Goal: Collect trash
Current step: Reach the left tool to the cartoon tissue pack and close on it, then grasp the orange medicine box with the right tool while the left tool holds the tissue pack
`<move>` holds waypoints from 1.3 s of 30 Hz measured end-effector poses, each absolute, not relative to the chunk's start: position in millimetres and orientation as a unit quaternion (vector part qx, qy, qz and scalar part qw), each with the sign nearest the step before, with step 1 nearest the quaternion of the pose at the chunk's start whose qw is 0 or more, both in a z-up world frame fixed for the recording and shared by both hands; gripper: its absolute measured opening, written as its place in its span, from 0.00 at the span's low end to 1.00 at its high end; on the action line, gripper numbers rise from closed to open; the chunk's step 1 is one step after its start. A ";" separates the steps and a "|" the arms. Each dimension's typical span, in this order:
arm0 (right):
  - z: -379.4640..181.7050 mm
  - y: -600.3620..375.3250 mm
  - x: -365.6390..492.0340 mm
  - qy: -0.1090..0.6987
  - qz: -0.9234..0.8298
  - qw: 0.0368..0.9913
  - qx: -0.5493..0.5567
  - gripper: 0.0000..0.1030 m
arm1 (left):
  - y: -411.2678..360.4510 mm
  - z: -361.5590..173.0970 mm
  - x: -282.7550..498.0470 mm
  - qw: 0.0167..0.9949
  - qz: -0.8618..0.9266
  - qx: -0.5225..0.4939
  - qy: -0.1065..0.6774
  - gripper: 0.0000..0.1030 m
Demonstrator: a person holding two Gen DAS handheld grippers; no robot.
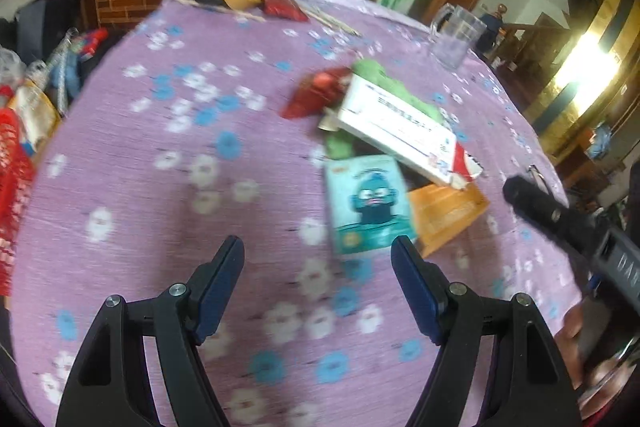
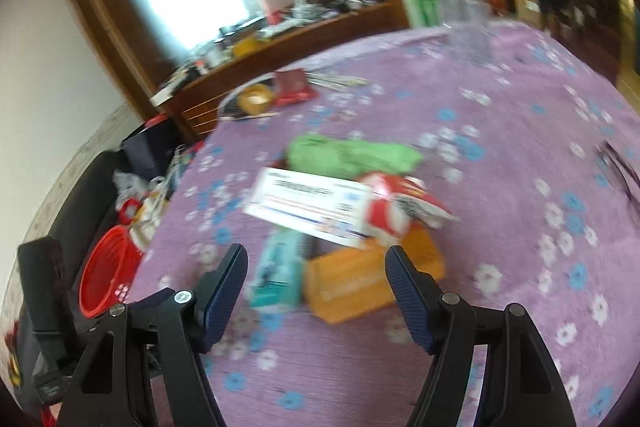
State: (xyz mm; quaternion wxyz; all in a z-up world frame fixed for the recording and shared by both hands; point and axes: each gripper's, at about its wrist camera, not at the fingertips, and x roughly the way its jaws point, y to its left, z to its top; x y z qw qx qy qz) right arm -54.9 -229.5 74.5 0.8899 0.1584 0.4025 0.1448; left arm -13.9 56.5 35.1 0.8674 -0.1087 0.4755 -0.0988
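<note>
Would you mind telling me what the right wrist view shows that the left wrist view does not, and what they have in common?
Only the right wrist view shows the round mouth of the red basket beside the table.

Only the left wrist view shows the clear mug's handle sharply, and the face on the teal cartoon box.

Both show the purple flowered tablecloth, the white carton, the orange box, the green cloth, and open, empty jaws.

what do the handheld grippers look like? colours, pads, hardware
Both alike: left gripper and right gripper have matte black angular frames with triangular cut-outs, silver pivot screws and dark blue ribbed pads. No cables or sleeves visible.
</note>
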 end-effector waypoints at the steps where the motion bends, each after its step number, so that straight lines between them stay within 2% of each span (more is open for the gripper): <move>1: 72.1 -235.3 -55.9 0.406 0.141 0.887 0.167 0.74 | 51.0 33.2 -9.2 0.863 -0.102 -0.114 0.482 0.72; 10: 64.9 -276.0 -58.7 0.408 0.119 0.881 0.210 0.74 | 14.2 14.1 27.4 0.848 -0.092 -0.102 0.512 0.72; 11: 64.6 -278.3 -58.8 0.408 0.118 0.880 0.211 0.74 | 14.7 11.6 30.7 0.847 -0.090 -0.104 0.514 0.70; 12: 63.3 -279.9 -57.9 0.409 0.116 0.880 0.212 0.74 | 15.6 9.0 32.7 0.846 -0.092 -0.108 0.514 0.62; 15: 59.7 -285.2 -54.9 0.413 0.112 0.877 0.217 0.74 | 23.2 9.2 33.1 0.849 -0.091 -0.109 0.508 0.47; 18: 51.7 -289.8 -47.8 0.421 0.114 0.870 0.229 0.74 | 36.4 9.0 28.2 0.852 -0.095 -0.117 0.502 0.45; 21: 41.7 -290.4 -40.6 0.430 0.121 0.862 0.240 0.73 | 52.4 9.3 19.5 0.861 -0.084 -0.107 0.491 0.45; 25: 32.0 -282.4 -33.0 0.439 0.126 0.859 0.230 0.60 | 76.1 9.6 6.2 0.874 -0.057 -0.095 0.474 0.45; 27: 27.8 -275.4 -30.5 0.447 0.135 0.855 0.223 0.57 | 81.7 9.8 2.8 0.877 -0.050 -0.088 0.469 0.45; 35: 33.9 -216.3 -73.7 0.474 0.295 0.813 0.167 0.57 | 99.4 6.5 -7.9 0.887 -0.035 -0.072 0.454 0.45; 39: 42.0 -233.3 -68.5 0.463 0.254 0.832 0.167 0.57 | 94.1 5.2 -9.1 0.892 -0.031 -0.055 0.447 0.45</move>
